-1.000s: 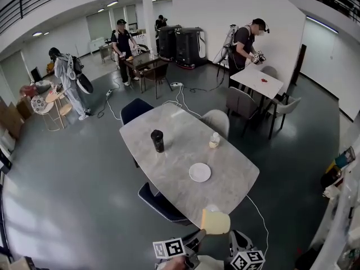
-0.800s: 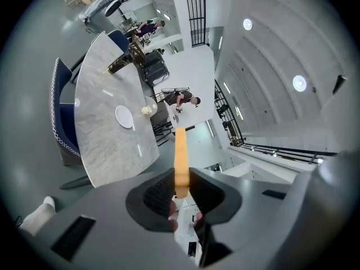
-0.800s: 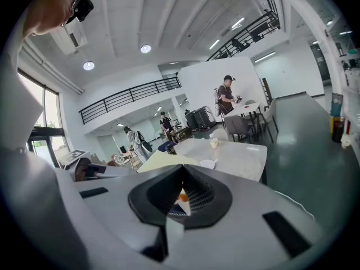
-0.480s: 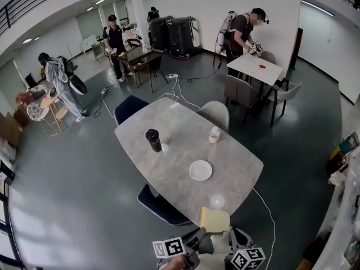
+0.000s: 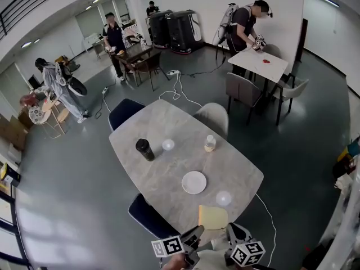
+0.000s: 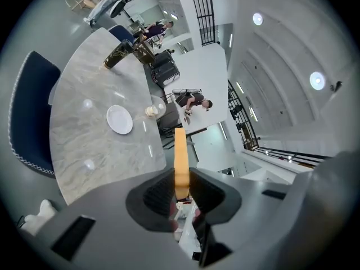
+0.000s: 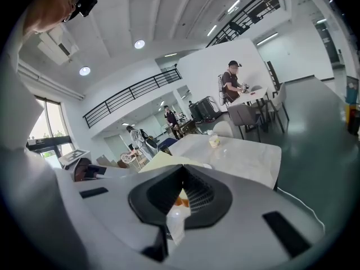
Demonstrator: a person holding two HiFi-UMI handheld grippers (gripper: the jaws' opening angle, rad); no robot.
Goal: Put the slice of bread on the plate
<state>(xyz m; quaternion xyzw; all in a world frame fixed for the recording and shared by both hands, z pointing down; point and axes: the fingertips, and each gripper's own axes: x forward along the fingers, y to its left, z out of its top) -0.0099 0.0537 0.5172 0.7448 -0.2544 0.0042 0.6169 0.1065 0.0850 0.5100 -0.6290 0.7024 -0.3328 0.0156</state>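
A pale yellow slice of bread (image 5: 212, 217) hangs over the near edge of the grey marble table (image 5: 163, 167). My left gripper (image 5: 198, 233) is shut on it. In the left gripper view the bread (image 6: 181, 153) stands edge-on, pinched between the jaws of the left gripper (image 6: 181, 187). The white plate (image 5: 194, 182) lies empty on the table just beyond the bread and shows as a small disc, the plate (image 6: 120, 119), to the left. My right gripper (image 5: 232, 233) is beside the bread on the right. The right gripper (image 7: 181, 176) has its jaws together with nothing between them, and the bread (image 7: 162, 161) shows at its left.
A black tumbler (image 5: 144, 149) and a small bottle (image 5: 210, 143) stand further back on the table. A navy chair (image 5: 147, 218) is tucked in at the near left edge, another navy chair (image 5: 125, 110) and a white chair (image 5: 214, 117) stand at the far side. People stand at other tables in the back.
Both grippers and the bread have come forward to the table. The bread, which hung short of the table's near edge, now hangs over it, close to the plate.
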